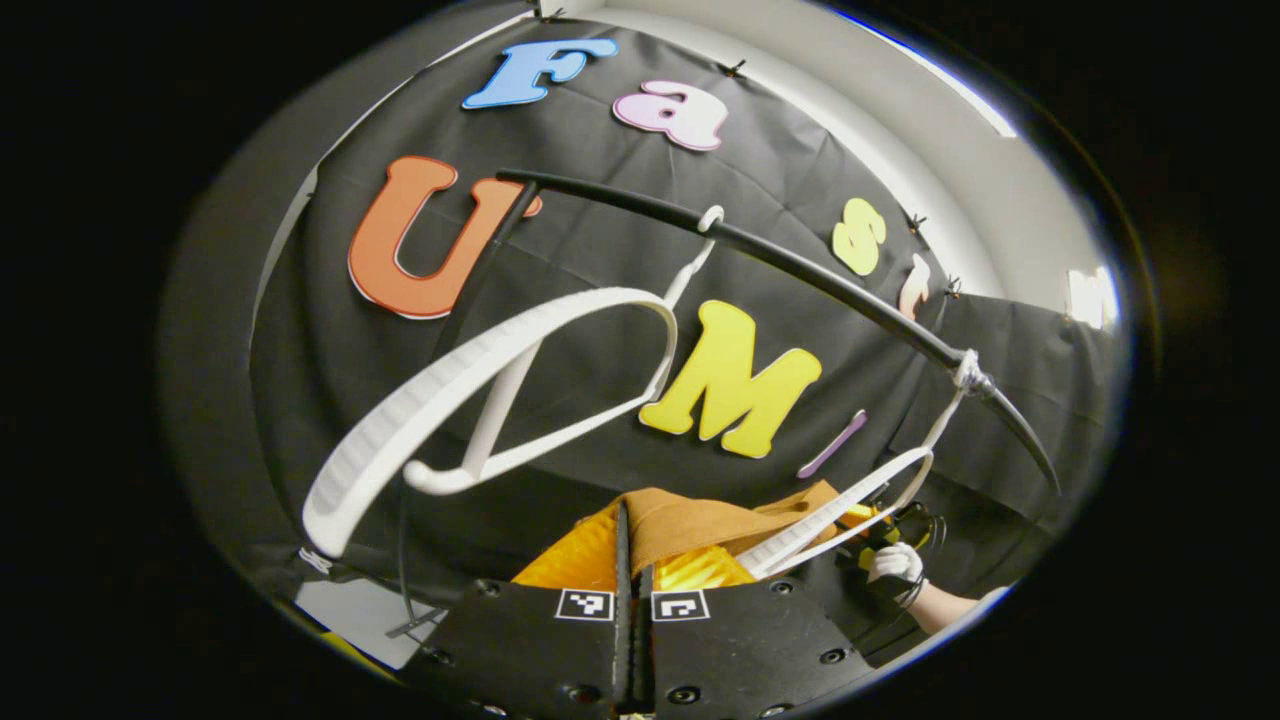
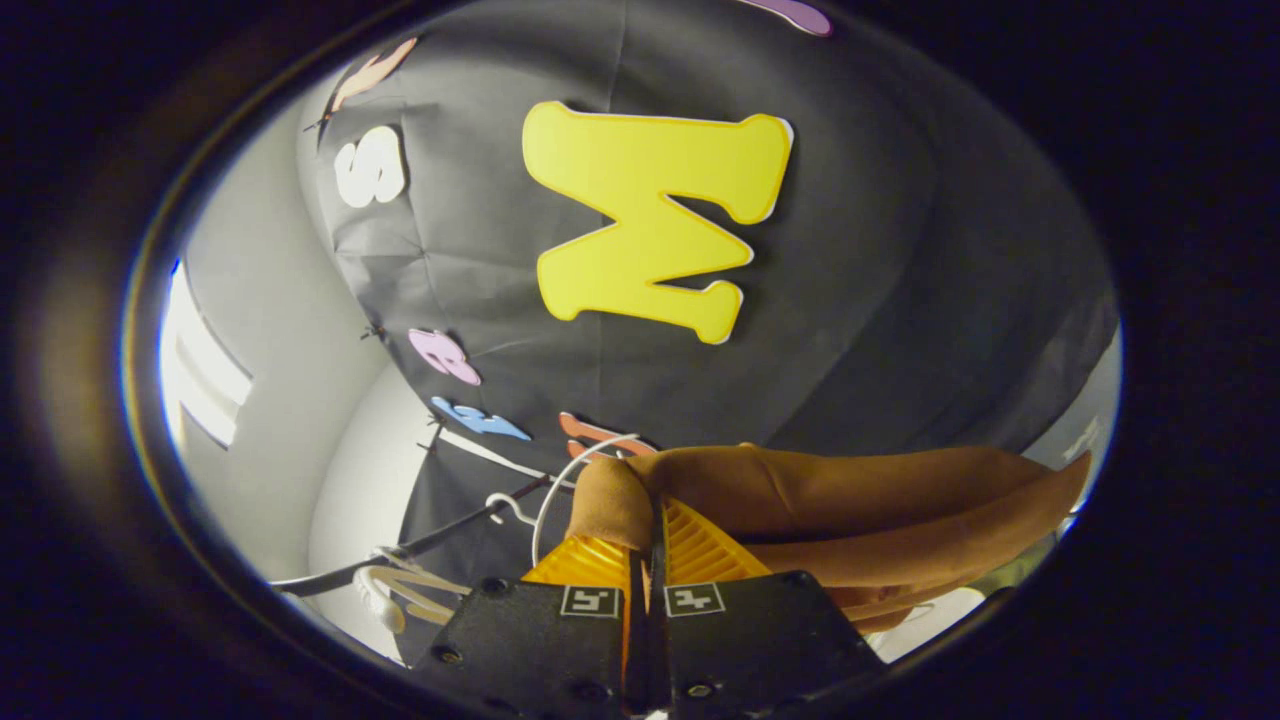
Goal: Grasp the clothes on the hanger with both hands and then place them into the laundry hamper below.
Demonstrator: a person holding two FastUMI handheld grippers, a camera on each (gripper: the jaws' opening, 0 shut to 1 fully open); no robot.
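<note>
A brown garment (image 1: 700,522) bunches just past my left gripper (image 1: 633,555), whose jaws are pressed together on its fabric. In the right gripper view the same brown garment (image 2: 820,500) stretches off to the right in long folds, and my right gripper (image 2: 652,548) is shut on its near end. A bare white hanger (image 1: 470,400) swings tilted from the black rail (image 1: 780,262). Farther right, a gloved hand (image 1: 893,561) holds the other gripper (image 1: 905,525) beside a second white hanger (image 1: 850,508).
The black rail (image 2: 420,545) and white hangers (image 2: 400,585) sit low and left in the right gripper view. The booth's black cloth wall (image 1: 600,250) stands close behind the rail, with white wall panels (image 2: 270,350) at its side.
</note>
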